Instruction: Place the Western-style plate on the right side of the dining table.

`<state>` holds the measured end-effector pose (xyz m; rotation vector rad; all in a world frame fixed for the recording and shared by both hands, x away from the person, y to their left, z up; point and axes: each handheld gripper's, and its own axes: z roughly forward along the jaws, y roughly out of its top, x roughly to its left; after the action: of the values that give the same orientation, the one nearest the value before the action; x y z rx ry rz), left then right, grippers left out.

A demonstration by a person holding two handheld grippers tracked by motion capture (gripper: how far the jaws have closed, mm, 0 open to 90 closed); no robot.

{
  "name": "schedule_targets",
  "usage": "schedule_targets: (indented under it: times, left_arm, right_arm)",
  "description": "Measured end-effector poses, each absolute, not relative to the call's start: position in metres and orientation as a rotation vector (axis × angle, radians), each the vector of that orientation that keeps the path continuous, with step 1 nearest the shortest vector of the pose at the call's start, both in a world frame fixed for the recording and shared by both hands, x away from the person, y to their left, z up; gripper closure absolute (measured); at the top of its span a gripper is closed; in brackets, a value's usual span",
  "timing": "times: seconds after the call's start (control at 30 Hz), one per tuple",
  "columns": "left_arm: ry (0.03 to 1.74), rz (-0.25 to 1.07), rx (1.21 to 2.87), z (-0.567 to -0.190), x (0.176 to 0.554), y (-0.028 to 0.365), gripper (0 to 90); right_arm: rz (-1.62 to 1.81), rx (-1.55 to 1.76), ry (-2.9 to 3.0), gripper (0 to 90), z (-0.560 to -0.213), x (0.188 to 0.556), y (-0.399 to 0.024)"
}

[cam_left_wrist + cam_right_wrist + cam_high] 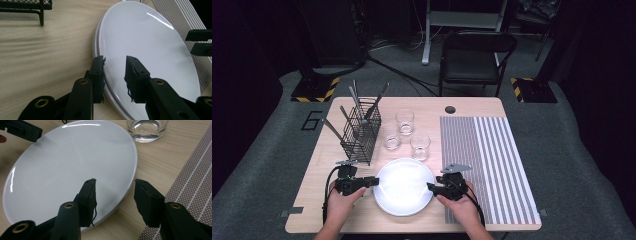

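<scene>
Both grippers straddle the white plate [404, 186] on opposite rims, left gripper [115, 75] and right gripper [115, 197] jaws parted, unclamped.

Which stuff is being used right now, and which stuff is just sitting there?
In use:
white plate
left gripper, jaws open astride the plate's rim
right gripper, jaws open astride the opposite rim

Just sitting there:
three empty glasses
wire cutlery basket with utensils
striped placemat
chair
</scene>
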<state>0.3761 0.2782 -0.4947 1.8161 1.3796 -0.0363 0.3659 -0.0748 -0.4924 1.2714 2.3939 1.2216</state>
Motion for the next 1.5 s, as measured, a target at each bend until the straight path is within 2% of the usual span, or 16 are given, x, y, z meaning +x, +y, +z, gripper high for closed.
schedule_targets:
  times: [0.57, 1.5]
  left_arm:
    - [1.36, -0.035, 1.836, -0.495, 0.375, 0.277, 68.1]
    - [1.359, -0.033, 1.826, -0.495, 0.374, 0.275, 66.7]
  right_arm:
    - [1.205, 1.352, 2.434, 47.6, -0.502, 0.369, -0.072]
    - [1.223, 1.379, 2.443, 48.0, -0.501, 0.367, -0.071]
